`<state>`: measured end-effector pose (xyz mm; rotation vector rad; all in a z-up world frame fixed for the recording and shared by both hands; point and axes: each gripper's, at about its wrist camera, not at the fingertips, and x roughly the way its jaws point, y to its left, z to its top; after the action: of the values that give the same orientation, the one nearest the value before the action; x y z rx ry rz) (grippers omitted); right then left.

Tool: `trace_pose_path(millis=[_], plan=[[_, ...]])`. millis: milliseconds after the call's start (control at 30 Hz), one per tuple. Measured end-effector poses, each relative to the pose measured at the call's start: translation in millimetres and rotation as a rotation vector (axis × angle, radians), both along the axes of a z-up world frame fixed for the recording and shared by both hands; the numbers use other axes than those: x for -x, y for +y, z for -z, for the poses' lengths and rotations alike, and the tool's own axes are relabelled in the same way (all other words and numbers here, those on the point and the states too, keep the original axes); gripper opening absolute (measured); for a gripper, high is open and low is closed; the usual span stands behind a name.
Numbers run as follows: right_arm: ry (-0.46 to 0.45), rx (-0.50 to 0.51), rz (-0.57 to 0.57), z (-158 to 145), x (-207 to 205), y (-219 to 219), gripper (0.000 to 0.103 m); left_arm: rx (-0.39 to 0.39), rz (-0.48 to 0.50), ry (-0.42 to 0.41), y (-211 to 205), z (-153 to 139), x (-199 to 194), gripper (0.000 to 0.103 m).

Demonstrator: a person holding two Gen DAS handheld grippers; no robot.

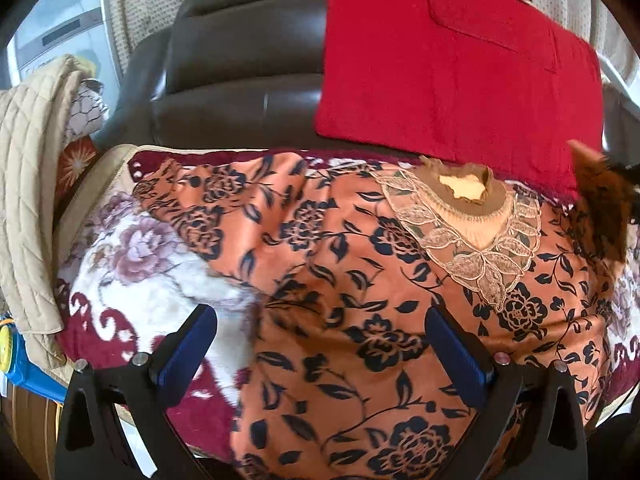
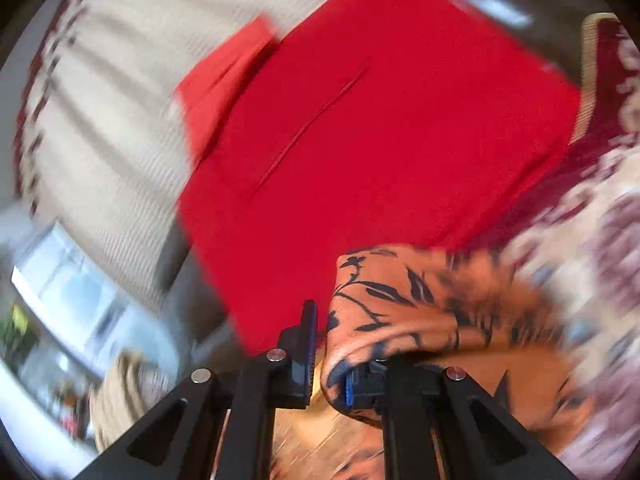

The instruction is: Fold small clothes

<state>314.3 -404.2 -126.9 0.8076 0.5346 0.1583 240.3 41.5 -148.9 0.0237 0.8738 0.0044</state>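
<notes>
An orange top with a black flower print and a lace collar [image 1: 480,248] lies spread on a floral blanket [image 1: 152,276]. My left gripper [image 1: 320,344] is open, low over the top's middle, touching nothing. In the right wrist view, which is blurred by motion, my right gripper [image 2: 332,356] is shut on a fold of the orange top [image 2: 404,312], cloth draped over the right finger. The lifted part of the top also shows at the right edge of the left wrist view [image 1: 600,208].
A folded red garment [image 1: 452,72] lies behind the top against a dark brown leather backrest [image 1: 240,72]; it also shows in the right wrist view [image 2: 380,128]. A beige quilted cloth [image 1: 28,208] hangs at the left. A cream curtain [image 2: 112,112] is behind.
</notes>
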Motion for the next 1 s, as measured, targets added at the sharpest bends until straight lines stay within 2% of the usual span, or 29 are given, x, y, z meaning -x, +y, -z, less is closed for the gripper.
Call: trace_pose_path(millis=[100, 200, 267, 300, 367, 400, 433, 533, 567, 700, 767, 800, 833, 900, 1000], plan=[[0.054, 0.008, -0.14, 16, -11, 65, 0.012, 0.037, -0.014, 0.012, 14, 0, 2, 0.103], [0.167, 0.012, -0.278, 42, -12, 123, 0.016, 0.075, -0.019, 0.004, 25, -5, 4, 0.103], [0.265, -0.025, -0.367, 64, -12, 148, 0.017, 0.087, -0.015, 0.0, 26, -7, 2, 0.103], [0.31, -0.048, -0.389, 73, -8, 154, 0.026, 0.095, -0.009, 0.003, 26, -8, 1, 0.103], [0.383, -0.123, -0.395, 96, -1, 158, 0.055, 0.109, 0.003, 0.007, 23, -10, -1, 0.103], [0.385, -0.185, -0.396, 107, 8, 156, 0.073, 0.117, 0.012, 0.008, 20, -10, -3, 0.103], [0.374, -0.233, -0.389, 107, 10, 149, 0.076, 0.126, 0.027, 0.009, 15, -12, -4, 0.103], [0.309, -0.322, -0.385, 96, 27, 132, 0.077, 0.147, 0.072, 0.011, -3, -15, -6, 0.103], [0.253, -0.365, -0.383, 88, 32, 115, 0.077, 0.152, 0.088, 0.011, -9, -16, -6, 0.103], [0.07, -0.42, -0.246, 72, 53, 55, 0.077, 0.142, 0.162, 0.017, -49, -14, -7, 0.103], [0.072, -0.39, -0.162, 76, 51, 33, 0.074, 0.094, 0.219, 0.019, -82, -4, -6, 0.103], [0.094, -0.368, -0.113, 83, 51, 24, 0.067, 0.076, 0.235, 0.024, -92, 1, -7, 0.103], [0.114, -0.368, -0.077, 88, 47, 15, 0.056, 0.049, 0.253, 0.033, -106, 8, -8, 0.103], [0.15, -0.4, -0.025, 99, 40, 3, 0.042, -0.018, 0.272, 0.041, -133, 23, -11, 0.103], [0.204, -0.369, 0.028, 107, 32, -6, 0.041, -0.114, 0.297, 0.012, -166, 38, -16, 0.103]])
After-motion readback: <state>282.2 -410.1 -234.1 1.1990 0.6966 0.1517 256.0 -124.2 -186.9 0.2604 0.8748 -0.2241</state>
